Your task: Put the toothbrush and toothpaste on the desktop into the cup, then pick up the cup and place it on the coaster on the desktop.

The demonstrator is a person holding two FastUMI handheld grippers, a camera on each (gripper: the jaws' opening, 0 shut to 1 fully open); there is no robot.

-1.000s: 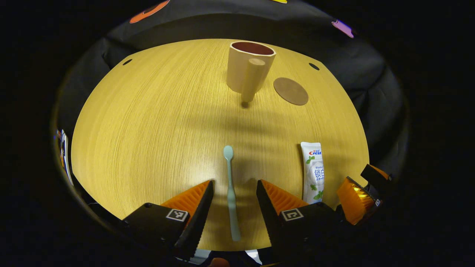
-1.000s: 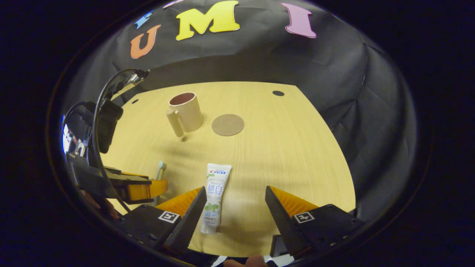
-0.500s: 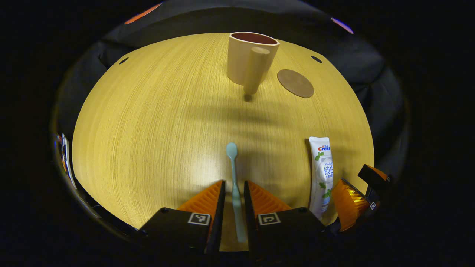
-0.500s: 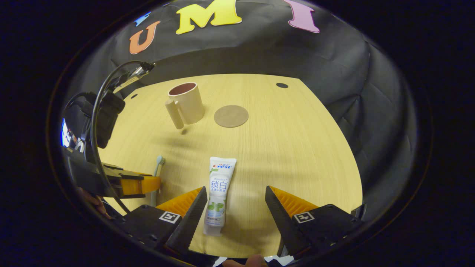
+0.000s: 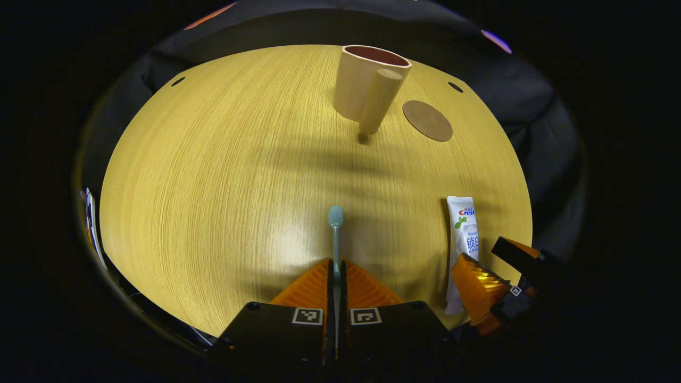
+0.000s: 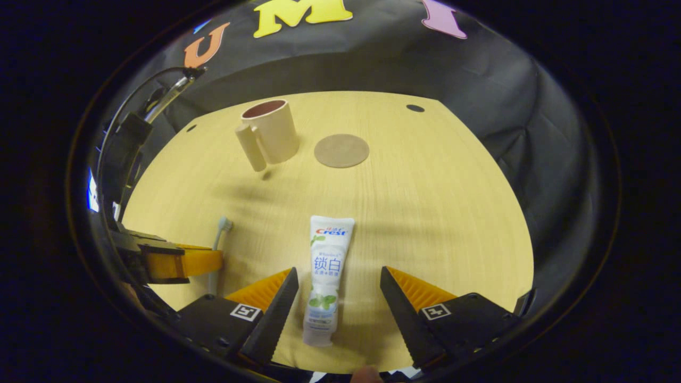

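1. While your left gripper (image 5: 336,276) is pinched on the toothbrush (image 5: 335,229) handle, with the bristle end pointing ahead over the desktop (image 5: 213,175), keep that squeeze even so the thin handle cannot swivel.
2. Your right gripper (image 6: 336,290) stands wide open, fingers to either side of the toothpaste (image 6: 327,271), which lies flat with neither finger touching it. Centre the tube between them before you squeeze; it sits nearer the left finger.
3. For the brush, lift straight, then tip it so one end drops into the cup (image 5: 367,82), which stands upright at the far side with its handle facing you.
4. The coaster (image 5: 427,121) lies bare just beside the cup, apart from it.
5. Hard to judge: the brush's rear end is hidden between your fingers, so I cannot tell how much handle you hold, or whether it has left the wood. The tube's cap end is partly cut off by your right gripper in the left gripper view.
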